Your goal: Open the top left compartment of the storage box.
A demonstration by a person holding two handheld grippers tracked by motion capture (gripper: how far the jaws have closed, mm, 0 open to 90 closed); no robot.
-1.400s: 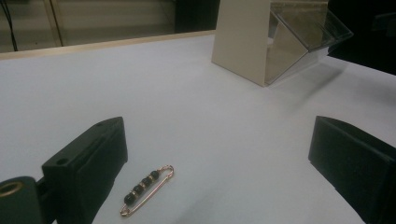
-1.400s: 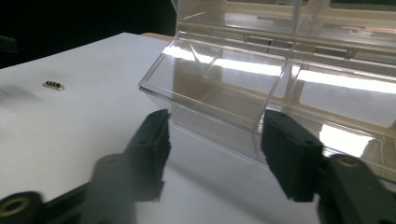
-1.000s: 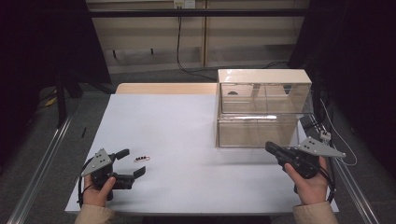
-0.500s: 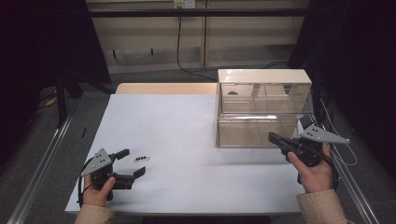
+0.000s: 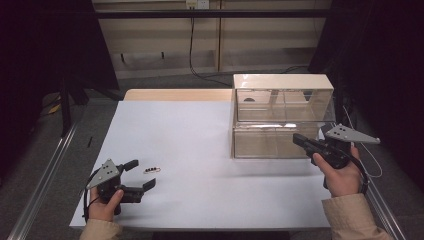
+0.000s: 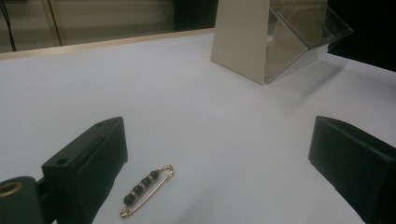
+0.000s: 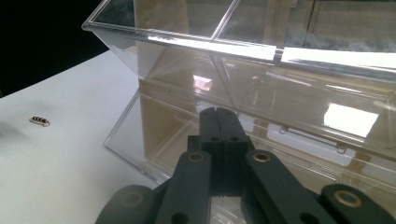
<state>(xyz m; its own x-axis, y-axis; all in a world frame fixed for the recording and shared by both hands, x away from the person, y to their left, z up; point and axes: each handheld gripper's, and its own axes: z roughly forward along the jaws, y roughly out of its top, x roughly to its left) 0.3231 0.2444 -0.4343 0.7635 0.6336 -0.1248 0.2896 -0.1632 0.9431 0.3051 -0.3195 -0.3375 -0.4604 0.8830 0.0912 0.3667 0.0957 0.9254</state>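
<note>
Our left tool [image 5: 139, 176] rests low on the white tabletop [image 5: 200, 145] with its jaws spread wide and nothing between the pads; in the left gripper view the beaded safety pin [image 6: 145, 188] lies flat on the surface between those jaws, nearer the left one and touching neither. Our right tool [image 5: 301, 140] has its jaws pressed together on nothing, and it hovers just in front of the lower tier of the clear two-tier organizer [image 5: 282, 117] at the far right of the tabletop.

We judge the work to be at its very beginning: the pin is not yet gripped or lifted, and it sits well apart from the organizer. The lower tier looks closed from here, so opening it, picking the pin up and carrying it across would all be left to do, if that is where it goes.

By our count: two tools, one safety pin carrying four dark beads, one organizer with two stacked tiers, each split by a divider.
</note>
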